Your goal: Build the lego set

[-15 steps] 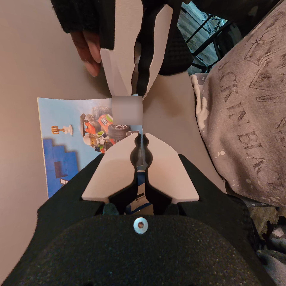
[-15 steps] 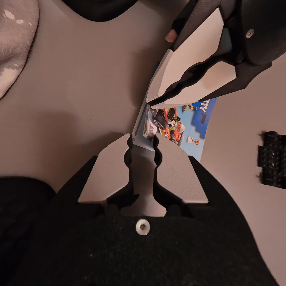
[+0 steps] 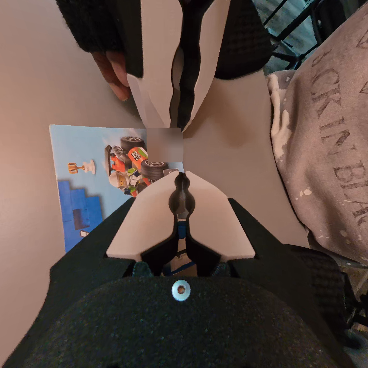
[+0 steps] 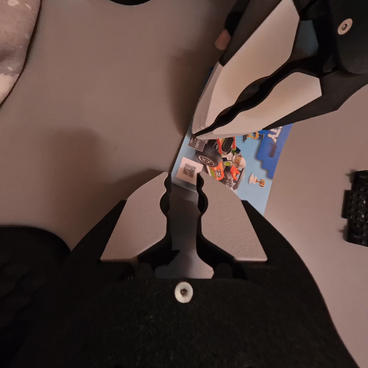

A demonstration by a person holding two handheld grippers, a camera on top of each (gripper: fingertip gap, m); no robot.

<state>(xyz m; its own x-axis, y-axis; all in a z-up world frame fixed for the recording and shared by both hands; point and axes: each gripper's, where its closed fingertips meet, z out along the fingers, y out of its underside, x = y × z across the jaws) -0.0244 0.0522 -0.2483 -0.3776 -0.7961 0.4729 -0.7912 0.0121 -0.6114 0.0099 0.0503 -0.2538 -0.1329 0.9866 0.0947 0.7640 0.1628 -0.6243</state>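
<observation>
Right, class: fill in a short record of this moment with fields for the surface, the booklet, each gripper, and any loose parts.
surface: plain grey table
booklet: blue instruction booklet lying flat, cover up
left gripper: shut, tips at the booklet's edge; whether it pinches a page cannot be told
right gripper: open, tips at the booklet's near corner, holding nothing
loose parts: one black studded piece on the table, apart from the booklet
person: grey printed sweatshirt at the table's edge

One instruction booklet (image 4: pixel 256 171); one black brick piece (image 4: pixel 357 208); two tongs.
</observation>
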